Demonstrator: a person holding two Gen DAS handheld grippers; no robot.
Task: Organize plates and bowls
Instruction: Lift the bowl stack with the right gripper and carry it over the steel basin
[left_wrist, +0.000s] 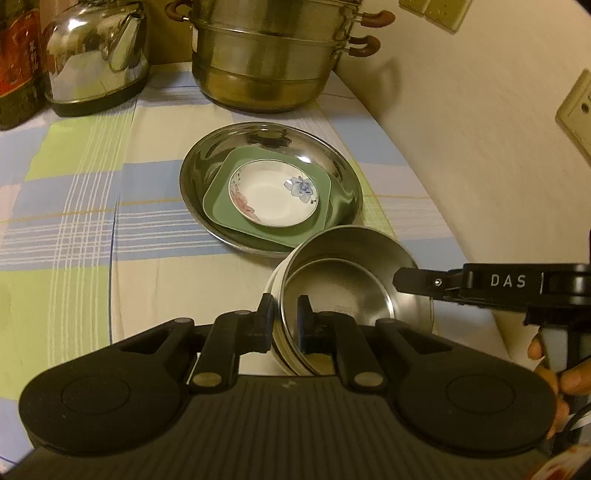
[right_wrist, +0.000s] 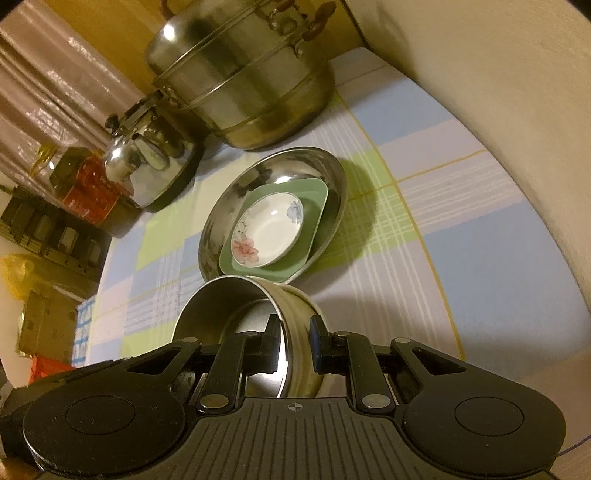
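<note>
A steel bowl with a cream outer wall is held over the checked tablecloth, just in front of a stack. My left gripper is shut on its near-left rim. My right gripper is shut on the rim of the same bowl; it also shows in the left wrist view, reaching in from the right. The stack is a wide steel plate, a green square plate in it, and a white floral dish on top. The stack also shows in the right wrist view.
A large stacked steel steamer pot and a steel kettle stand at the back of the table. A red-labelled container is at the far left. A pale wall runs along the table's right edge.
</note>
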